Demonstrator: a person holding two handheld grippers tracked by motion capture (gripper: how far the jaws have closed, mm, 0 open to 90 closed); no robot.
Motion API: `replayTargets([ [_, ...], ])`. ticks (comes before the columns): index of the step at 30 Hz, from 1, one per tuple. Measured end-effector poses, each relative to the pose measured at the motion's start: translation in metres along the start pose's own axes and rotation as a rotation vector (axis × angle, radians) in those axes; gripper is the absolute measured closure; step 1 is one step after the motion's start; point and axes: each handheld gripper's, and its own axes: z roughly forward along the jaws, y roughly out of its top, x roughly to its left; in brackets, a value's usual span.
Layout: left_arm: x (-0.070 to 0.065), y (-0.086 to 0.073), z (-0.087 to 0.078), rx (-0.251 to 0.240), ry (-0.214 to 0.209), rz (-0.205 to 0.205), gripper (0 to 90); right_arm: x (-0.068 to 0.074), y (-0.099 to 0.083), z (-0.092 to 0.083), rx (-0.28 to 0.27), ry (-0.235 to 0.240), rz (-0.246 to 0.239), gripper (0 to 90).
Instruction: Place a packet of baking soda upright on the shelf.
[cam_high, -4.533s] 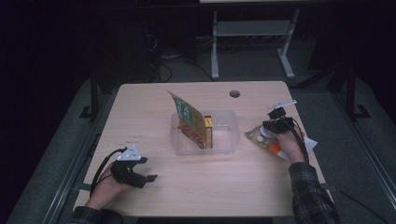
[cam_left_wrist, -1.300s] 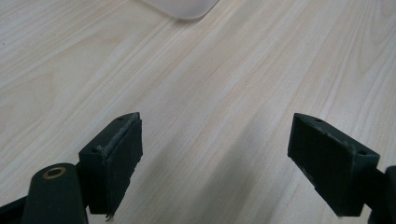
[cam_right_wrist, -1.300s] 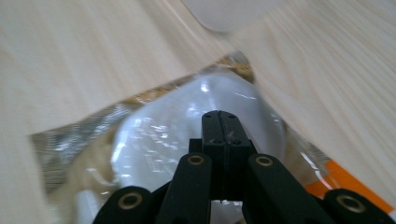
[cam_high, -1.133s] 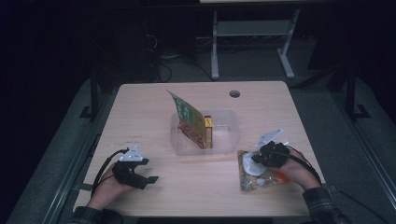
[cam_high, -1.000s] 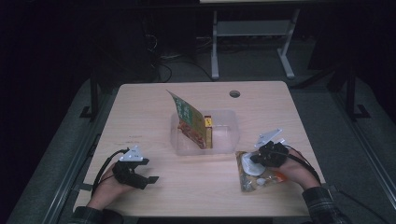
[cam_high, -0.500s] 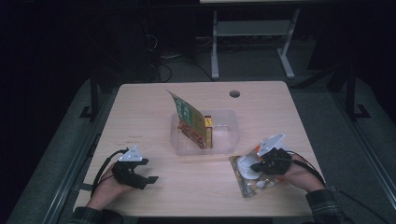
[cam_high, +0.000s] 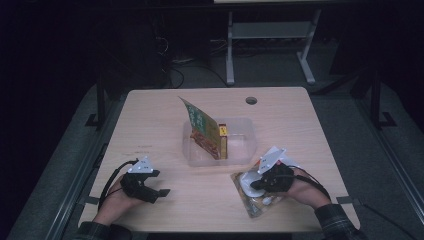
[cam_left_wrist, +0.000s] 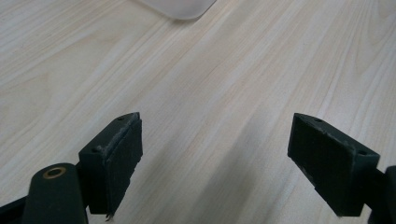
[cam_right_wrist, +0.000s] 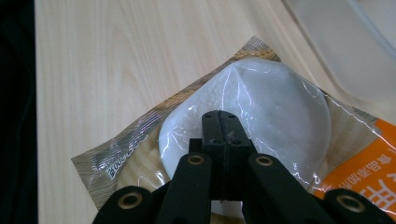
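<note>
Rice-cake packet (cam_right_wrist: 261, 116) lies flat near the table's (cam_high: 165, 115) right edge, just near of the clear tub (cam_high: 240, 145); my right gripper (cam_right_wrist: 219, 122) presses down on it, jaws pressed together. Left gripper (cam_left_wrist: 215, 163) rests spread wide.

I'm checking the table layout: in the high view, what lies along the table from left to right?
Left gripper → clear tub holding a tilted green packet → right gripper shut on the wrapped white bun.
</note>
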Motion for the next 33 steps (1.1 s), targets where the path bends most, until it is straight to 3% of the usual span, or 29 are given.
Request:
replayTargets([
  [12, -0.001, 0.001, 0.0, -0.003, -0.002, -0.001, 17.3, 0.029, 0.039, 0.026, 0.015, 0.027, -0.081, 89.9],
  [23, -0.007, 0.004, -0.001, -0.029, -0.029, 0.007, 17.3, 0.054, 0.07, 0.048, 0.023, 0.086, -0.197, 89.9],
  [27, -0.012, 0.009, 0.0, -0.042, -0.048, 0.024, 17.4, 0.051, 0.065, 0.042, -0.015, 0.06, -0.16, 89.7],
  [32, -0.02, 0.02, 0.003, -0.07, -0.073, 0.034, 17.4, 0.039, 0.048, 0.018, -0.091, -0.003, -0.051, 79.7],
  [33, -0.022, 0.024, 0.004, -0.075, -0.08, 0.037, 17.5, 0.04, 0.044, 0.012, -0.107, -0.016, 0.001, 76.5],
])
